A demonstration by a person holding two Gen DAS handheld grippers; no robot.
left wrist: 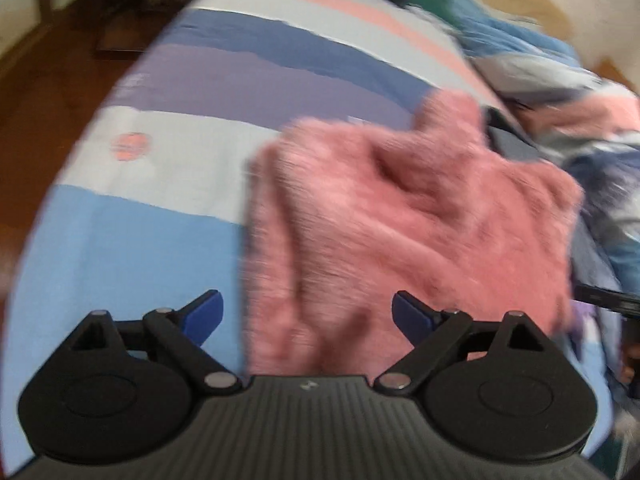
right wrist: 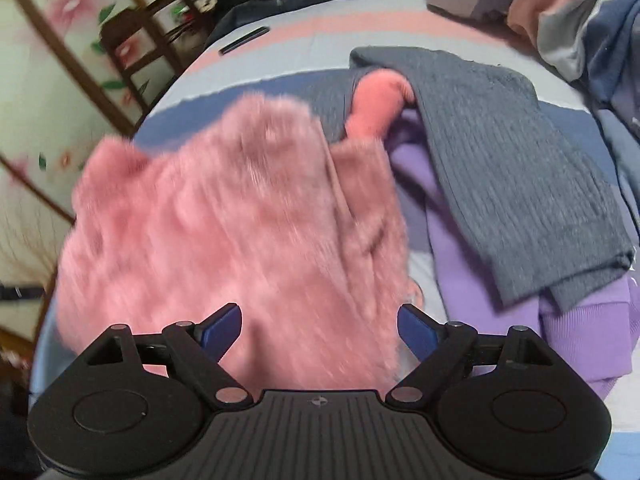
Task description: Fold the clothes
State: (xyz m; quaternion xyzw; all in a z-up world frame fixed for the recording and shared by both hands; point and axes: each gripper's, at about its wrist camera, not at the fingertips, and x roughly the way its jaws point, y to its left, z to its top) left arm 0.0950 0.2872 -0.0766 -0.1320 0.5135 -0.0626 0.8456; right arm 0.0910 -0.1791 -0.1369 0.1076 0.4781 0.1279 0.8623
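A bed covered by a striped sheet [left wrist: 120, 216] in blue, white, purple and pink bands. A fluffy pink garment [right wrist: 224, 216] lies on it directly ahead of the jaws. To the right of the right jaws, a grey ribbed garment [right wrist: 520, 168] rests over a purple one [right wrist: 580, 332]. Far ahead lies a dark flat object [right wrist: 244, 45], possibly a phone.
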